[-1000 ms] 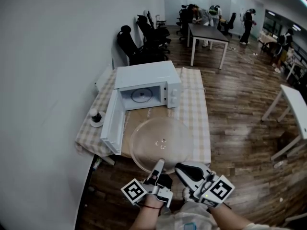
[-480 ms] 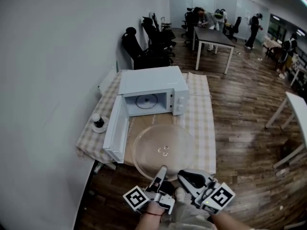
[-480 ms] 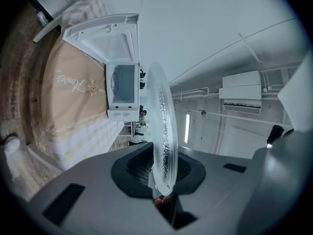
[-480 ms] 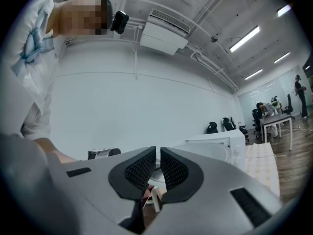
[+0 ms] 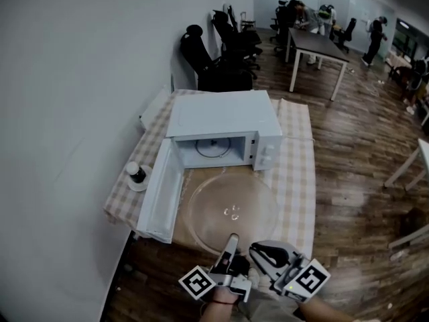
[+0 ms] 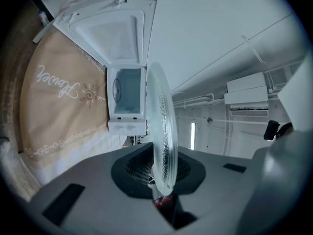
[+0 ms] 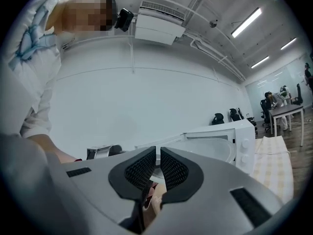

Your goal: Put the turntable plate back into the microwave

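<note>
Clear round glass turntable plate [image 5: 232,203], level, just before open-doored white microwave [image 5: 224,116]

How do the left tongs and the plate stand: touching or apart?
Touching. In the left gripper view, the left tongs clamp the plate at its rim.

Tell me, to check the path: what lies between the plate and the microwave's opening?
Nothing; head view shows only bare mat between the plate and the microwave.

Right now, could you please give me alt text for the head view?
The left gripper and right gripper clamp the near rim of a clear glass turntable plate, held before a white microwave whose door stands open.
</note>
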A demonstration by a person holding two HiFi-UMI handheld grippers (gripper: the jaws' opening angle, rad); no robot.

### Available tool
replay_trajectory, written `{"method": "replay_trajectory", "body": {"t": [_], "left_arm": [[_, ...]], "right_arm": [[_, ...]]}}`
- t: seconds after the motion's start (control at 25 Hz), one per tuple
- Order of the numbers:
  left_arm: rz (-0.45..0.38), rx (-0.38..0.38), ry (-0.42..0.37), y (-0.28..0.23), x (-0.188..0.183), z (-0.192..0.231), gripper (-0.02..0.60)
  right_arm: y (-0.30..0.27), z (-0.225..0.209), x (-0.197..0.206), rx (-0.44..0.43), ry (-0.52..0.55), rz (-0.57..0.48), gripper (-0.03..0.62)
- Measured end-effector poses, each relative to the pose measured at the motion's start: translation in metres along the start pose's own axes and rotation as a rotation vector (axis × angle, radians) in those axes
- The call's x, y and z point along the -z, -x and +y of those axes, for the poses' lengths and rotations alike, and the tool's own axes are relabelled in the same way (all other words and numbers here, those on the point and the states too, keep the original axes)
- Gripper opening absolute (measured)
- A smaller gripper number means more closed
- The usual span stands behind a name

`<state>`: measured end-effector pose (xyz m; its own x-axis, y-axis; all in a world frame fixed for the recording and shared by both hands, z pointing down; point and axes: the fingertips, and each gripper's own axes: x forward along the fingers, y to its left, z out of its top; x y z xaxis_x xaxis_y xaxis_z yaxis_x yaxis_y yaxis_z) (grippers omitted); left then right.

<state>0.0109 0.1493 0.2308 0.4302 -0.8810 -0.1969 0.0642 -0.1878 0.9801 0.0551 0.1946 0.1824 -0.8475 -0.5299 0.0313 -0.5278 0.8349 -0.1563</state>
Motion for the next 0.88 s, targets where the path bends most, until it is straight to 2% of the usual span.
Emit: {"method": "replay_trajectory", "body": {"t": [0.2, 0.48, 0.88], "left_arm": [[-0.049, -0.033, -0.004, -0.030, -0.018, 0.028, 0.031], [-0.094, -0.043, -0.019, -0.060, -0.038, 0.063, 0.031], [-0.121, -0.052, -0.026, -0.081, -0.043, 0.088, 0.031]], "right_arm": [[-0.021, -0.039, 0.005, -0.033, -0.003, -0.006, 0.034], [-0.041, -0.089, 0.023, -0.063, -0.011, 0.009, 0.034], [-0.059, -0.118, 0.037, -0.091, -0.006, 0.018, 0.034]]}}
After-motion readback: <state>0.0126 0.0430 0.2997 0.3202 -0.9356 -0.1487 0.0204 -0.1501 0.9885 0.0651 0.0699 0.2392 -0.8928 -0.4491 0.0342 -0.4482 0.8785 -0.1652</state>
